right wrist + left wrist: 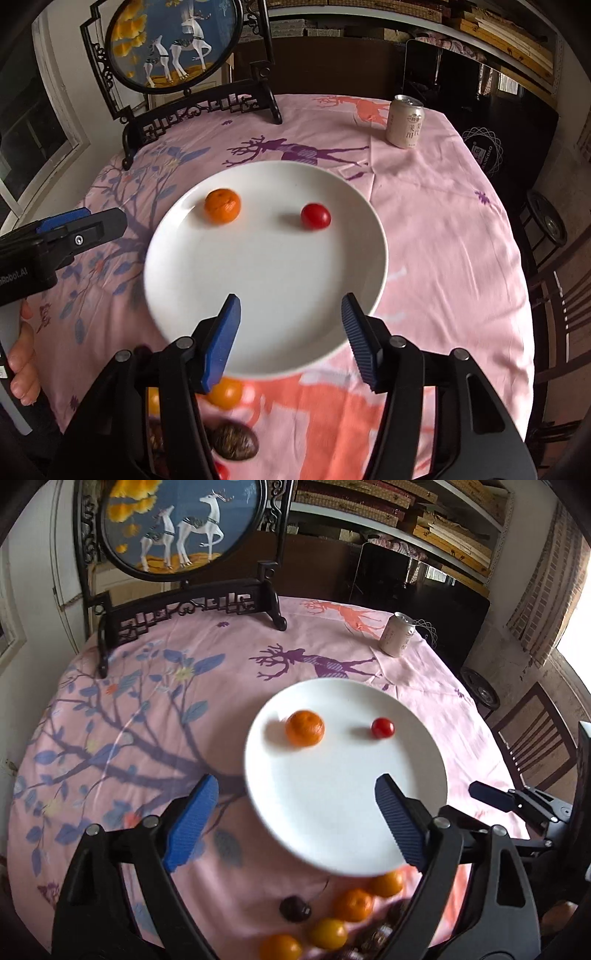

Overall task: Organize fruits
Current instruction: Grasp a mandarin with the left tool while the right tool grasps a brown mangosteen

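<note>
My left wrist camera looked down over the round white plate (347, 797) from the near left, close in. My right one faced the same way, nearer its centre. Both shared the plate, the pink patterned tablecloth (443, 229) and, upper left, the round deer screen (181, 520).

The tabletop (461, 229) is sitting under a pink deer-print cloth (424, 192). A white plate (266, 280) is lying mid-frame on it, a pale can (405, 121) is standing upright at the upper right, and a dark carved screen stand (207, 107) is rising at the upper left. Along the bottom edge, loose orange fruits (352, 904) and dark brown ones (234, 441) are clustering just beside the plate's near rim.
</note>
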The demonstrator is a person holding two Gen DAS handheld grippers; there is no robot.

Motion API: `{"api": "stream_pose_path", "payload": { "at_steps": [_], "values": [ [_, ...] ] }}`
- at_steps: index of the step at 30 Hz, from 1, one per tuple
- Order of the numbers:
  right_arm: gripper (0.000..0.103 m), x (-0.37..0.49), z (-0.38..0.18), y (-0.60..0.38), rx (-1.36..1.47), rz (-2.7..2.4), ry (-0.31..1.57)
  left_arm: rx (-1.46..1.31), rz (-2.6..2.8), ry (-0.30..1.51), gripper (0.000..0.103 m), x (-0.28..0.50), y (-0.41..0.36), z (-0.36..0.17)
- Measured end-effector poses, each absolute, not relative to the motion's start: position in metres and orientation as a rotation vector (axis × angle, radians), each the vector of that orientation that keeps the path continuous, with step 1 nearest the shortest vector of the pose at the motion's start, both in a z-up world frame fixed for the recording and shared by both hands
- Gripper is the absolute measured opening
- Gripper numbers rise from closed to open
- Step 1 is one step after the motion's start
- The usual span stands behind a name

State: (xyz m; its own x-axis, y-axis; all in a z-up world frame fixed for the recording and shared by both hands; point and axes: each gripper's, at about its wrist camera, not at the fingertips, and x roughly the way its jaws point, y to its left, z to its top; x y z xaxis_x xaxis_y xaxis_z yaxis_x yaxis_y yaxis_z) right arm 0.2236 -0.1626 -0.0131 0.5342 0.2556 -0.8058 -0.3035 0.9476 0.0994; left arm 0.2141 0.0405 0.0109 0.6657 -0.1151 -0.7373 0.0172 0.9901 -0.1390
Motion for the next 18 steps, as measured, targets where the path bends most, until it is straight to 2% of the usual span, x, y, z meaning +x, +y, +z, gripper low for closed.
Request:
{"api": "stream_pose_path", "payload": {
  "at_steps": [8, 18],
  "values": [
    [0.057, 0.103, -0.055, -0.172, -0.014, 0.281, 0.935, -0.145, -0.073, 0.89, 0.091, 0.096, 0.061, -0.046],
    [0.057, 0.085, -0.075, -0.164, -0.037, 0.269, 0.975, -0.135, -0.024, 0.884, 0.09, 0.054, 0.08, -0.054]
  ]
}}
